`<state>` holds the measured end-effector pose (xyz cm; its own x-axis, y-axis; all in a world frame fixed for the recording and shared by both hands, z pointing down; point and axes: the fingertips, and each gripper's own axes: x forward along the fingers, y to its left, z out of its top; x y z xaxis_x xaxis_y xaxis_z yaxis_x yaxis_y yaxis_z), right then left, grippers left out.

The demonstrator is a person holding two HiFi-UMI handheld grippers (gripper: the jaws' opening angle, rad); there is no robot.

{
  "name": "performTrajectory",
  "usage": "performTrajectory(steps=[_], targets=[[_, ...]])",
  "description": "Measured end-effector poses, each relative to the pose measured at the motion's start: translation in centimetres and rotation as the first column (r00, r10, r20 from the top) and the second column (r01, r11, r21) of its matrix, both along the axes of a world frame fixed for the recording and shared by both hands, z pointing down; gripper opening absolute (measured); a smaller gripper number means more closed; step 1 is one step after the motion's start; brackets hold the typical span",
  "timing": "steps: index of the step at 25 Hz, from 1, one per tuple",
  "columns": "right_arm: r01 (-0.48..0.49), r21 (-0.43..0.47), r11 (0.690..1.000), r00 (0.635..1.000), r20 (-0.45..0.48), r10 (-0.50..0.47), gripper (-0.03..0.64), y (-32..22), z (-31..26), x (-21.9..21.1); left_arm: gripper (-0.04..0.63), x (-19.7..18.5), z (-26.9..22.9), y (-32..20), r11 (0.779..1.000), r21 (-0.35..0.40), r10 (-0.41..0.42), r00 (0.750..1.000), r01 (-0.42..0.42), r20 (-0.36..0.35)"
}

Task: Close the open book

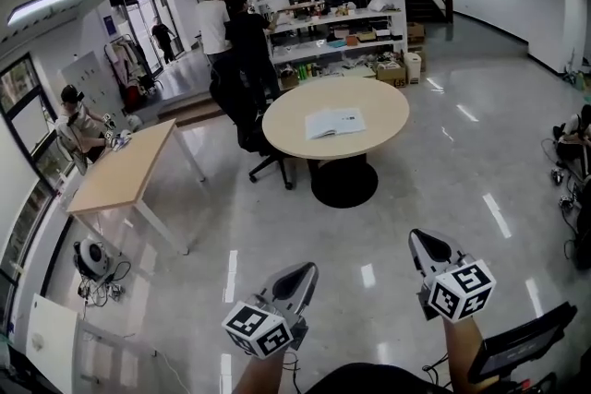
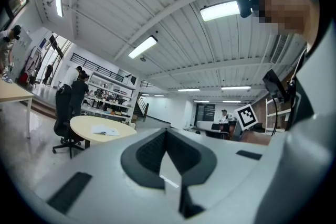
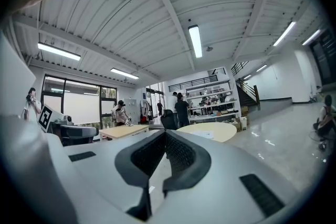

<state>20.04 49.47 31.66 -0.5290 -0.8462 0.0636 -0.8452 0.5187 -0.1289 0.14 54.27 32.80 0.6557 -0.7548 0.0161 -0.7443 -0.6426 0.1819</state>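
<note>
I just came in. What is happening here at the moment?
A person stands on the open floor and holds the left tongs and the right tongs. Both are shut and empty, and both point across the room toward the round table. The book lies open on that table, far from both tongs, so closing it has not yet begun.

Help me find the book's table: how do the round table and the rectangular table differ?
The round table has a circular top on one dark pedestal; the rectangular table has a long top on thin legs. The round table carries the open book; the rectangular table, left of it, shows no open book. Both tops are pale wood colour.
</note>
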Motion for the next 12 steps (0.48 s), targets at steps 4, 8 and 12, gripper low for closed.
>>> performTrajectory(steps=[4, 8, 12], targets=[[-0.007, -0.009, 1.000, 1.000, -0.005, 0.007, -0.002, -0.4, 0.3, -0.4, -0.014, -0.8, 0.2, 0.0, 1.000, -0.004, -0.006, 1.000, 0.006, -0.012], [-0.024, -0.020, 0.999, 1.000, -0.007, 0.024, -0.002, -0.5, 0.5, -1.0, -0.014, -1.8, 0.6, -0.2, 1.000, -0.018, -0.001, 1.000, 0.001, -0.013], [-0.023, -0.023, 0.999, 1.000, -0.014, 0.023, -0.002, -1.2, 0.6, -1.9, -0.014, -2.5, 0.6, -0.9, 1.000, -0.011, 0.003, 1.000, -0.003, -0.020]])
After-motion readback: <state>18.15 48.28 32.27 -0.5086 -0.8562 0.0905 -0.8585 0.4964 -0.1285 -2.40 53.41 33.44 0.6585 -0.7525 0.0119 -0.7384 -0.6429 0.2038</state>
